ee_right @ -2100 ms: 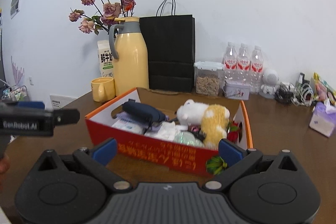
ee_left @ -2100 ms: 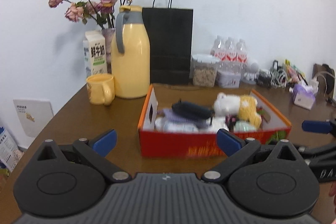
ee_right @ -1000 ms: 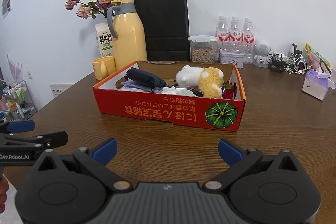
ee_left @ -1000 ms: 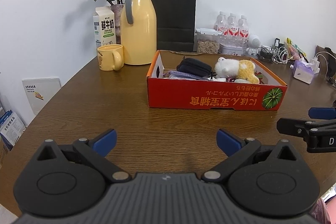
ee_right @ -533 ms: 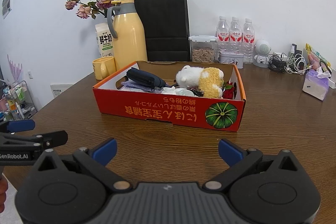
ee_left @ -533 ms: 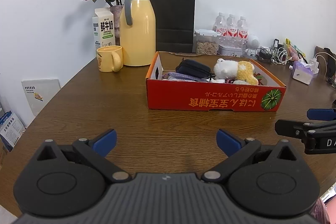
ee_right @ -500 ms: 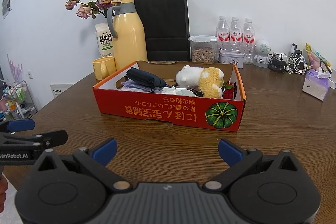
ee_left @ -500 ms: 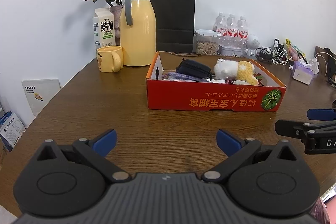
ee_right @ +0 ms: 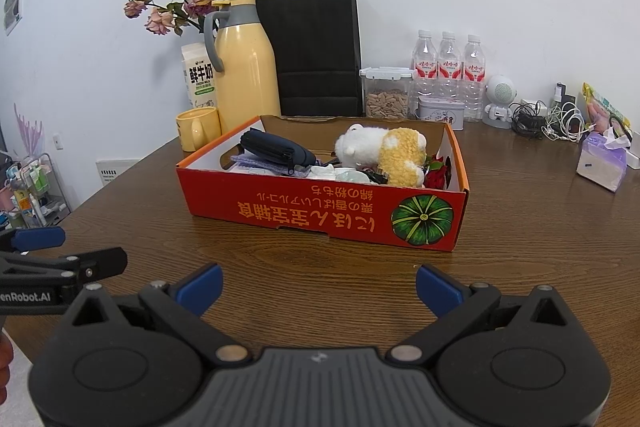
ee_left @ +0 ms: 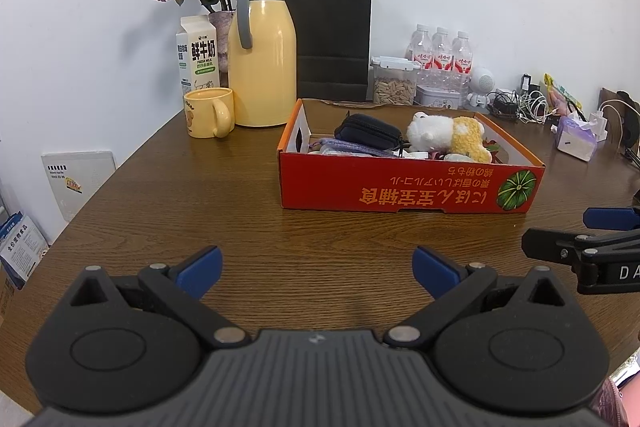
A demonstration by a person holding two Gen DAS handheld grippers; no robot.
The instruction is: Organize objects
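A red cardboard box (ee_right: 320,211) sits in the middle of a brown wooden table (ee_right: 540,227). Inside it lie a dark zip pouch (ee_right: 276,149) toward its left end, a white and yellow plush toy (ee_right: 384,149) toward its right end, and small items too jumbled to name.

In front of the box, two handheld grippers hover over bare table. The left gripper (ee_left: 316,269) and the right gripper (ee_right: 318,285) both have their jaws spread wide, holding nothing.

The box looks already filled, so the step in hand is likely a pause or a fresh pick. To do it well, come down over one item from above, clear of the box walls.

Behind the box stand one yellow jug (ee_right: 246,67), one yellow mug (ee_right: 198,127), one milk carton (ee_right: 200,77), one black paper bag (ee_right: 316,51) and three water bottles (ee_right: 450,67).
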